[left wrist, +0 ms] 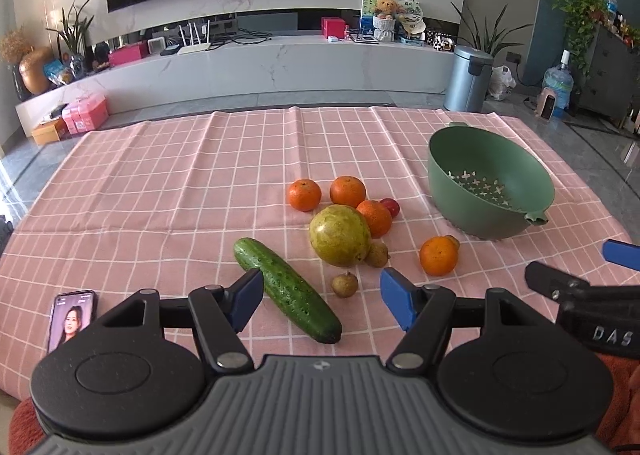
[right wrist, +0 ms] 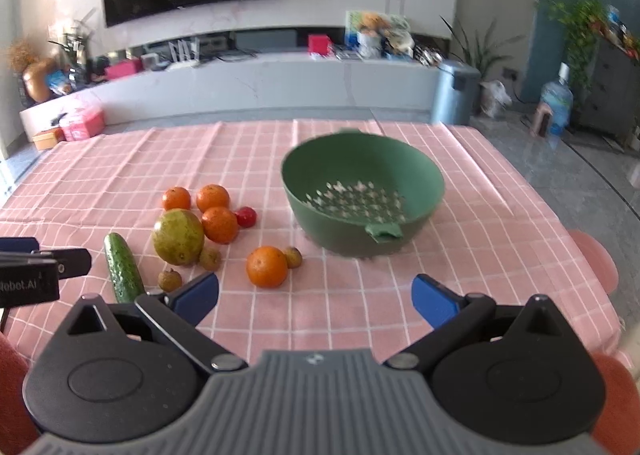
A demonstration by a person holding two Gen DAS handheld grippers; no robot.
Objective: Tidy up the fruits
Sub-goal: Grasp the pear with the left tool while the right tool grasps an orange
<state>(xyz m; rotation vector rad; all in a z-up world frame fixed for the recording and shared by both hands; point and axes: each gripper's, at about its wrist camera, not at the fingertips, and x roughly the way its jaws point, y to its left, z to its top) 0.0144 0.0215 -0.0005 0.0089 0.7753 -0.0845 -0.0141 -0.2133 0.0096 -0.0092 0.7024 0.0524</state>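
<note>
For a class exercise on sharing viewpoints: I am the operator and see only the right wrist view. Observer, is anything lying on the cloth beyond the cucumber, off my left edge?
Observer: Yes. A phone lies on the tablecloth, screen lit, on the far side of the cucumber from the fruit.
Operator: A gripper finger hides the cucumber's near end from me. Is it whole?
Observer: Yes. The left wrist view shows its full length, and the near end is rounded.
Operator: Is the left gripper holding anything?
Observer: No. The left gripper is open, and its pads grip nothing.
</note>
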